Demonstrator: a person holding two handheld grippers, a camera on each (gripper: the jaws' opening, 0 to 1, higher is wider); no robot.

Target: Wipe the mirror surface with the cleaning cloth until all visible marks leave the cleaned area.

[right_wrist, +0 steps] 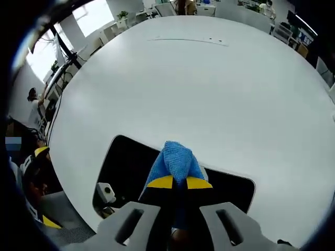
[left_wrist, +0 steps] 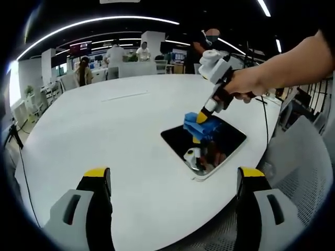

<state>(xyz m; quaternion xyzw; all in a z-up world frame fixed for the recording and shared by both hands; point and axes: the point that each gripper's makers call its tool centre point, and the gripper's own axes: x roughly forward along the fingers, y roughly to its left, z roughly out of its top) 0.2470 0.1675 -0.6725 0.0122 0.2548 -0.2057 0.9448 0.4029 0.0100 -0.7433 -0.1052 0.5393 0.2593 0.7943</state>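
Your right gripper is clamped on the blue cloth, which bunches out just past the yellow tips toward 12 o'clock and presses on the mirror. The mirror lies flat on the white table, near its edge. In the left gripper view the mirror's long axis runs from about 1 o'clock to 7 o'clock, and the cloth sits on its upper half. Your left gripper hangs well apart from the mirror, jaws spread wide and holding nothing.
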